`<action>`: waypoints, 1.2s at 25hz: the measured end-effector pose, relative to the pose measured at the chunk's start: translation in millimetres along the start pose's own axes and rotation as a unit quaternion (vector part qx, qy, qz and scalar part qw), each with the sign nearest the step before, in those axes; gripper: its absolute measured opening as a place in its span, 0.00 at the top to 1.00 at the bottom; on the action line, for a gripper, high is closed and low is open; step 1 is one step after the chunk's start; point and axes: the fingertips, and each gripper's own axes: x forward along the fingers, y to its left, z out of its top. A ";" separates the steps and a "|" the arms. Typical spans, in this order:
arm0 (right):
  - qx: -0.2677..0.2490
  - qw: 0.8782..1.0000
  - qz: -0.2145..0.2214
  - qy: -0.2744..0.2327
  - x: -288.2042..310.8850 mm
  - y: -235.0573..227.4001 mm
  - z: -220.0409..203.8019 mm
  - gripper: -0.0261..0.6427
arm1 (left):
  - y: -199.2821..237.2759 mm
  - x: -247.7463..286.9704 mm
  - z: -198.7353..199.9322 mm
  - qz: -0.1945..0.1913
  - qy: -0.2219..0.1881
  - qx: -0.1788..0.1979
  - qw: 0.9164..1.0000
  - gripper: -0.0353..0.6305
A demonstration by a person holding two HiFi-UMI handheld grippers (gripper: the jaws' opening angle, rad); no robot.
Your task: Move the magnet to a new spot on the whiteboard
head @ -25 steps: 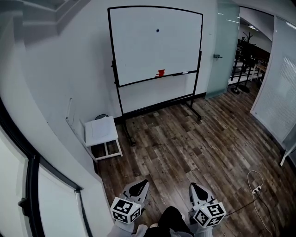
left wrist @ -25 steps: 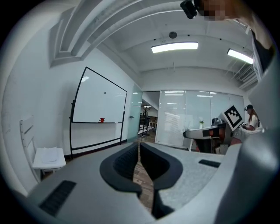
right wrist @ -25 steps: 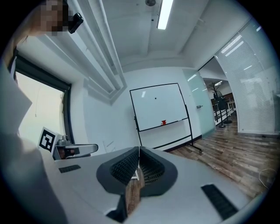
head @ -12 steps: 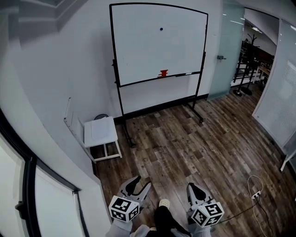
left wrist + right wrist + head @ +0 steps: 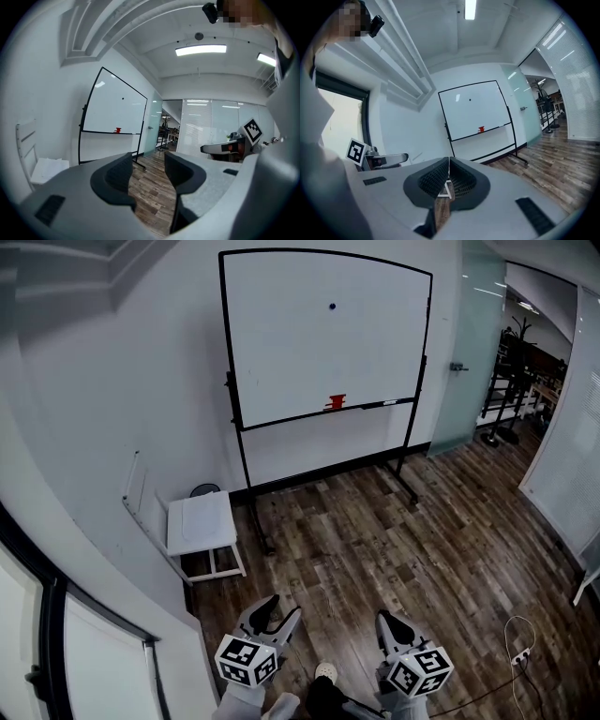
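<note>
Magnet (image 5: 332,307) | on whiteboard (image 5: 300,362) | well apart from right tool (image 5: 382,617)

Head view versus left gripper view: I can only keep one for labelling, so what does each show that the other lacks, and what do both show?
Only the head view shows the cable lying on the floor and the person's shoe at the bottom edge. Only the left gripper view shows the ceiling and its light. Both show the whiteboard, the dark magnet high on it, the red object on its tray and the wooden floor.
</note>
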 end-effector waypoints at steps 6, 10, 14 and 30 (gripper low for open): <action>-0.004 1.000 0.007 0.008 45.9 -30.9 14.4 0.92 | 27.9 41.6 12.2 0.022 -0.004 -0.003 1.000 0.63; -0.008 1.000 0.010 0.008 65.6 -50.2 26.0 0.92 | 40.2 65.8 20.9 0.039 -0.012 0.000 0.999 0.63; -0.005 1.000 0.009 0.009 83.0 -67.5 31.9 0.92 | 46.0 87.8 22.0 0.037 -0.009 -0.001 0.999 0.63; 0.002 1.000 0.011 0.017 132.2 -117.8 35.4 0.92 | 59.0 148.6 17.0 0.031 -0.002 -0.007 0.999 0.64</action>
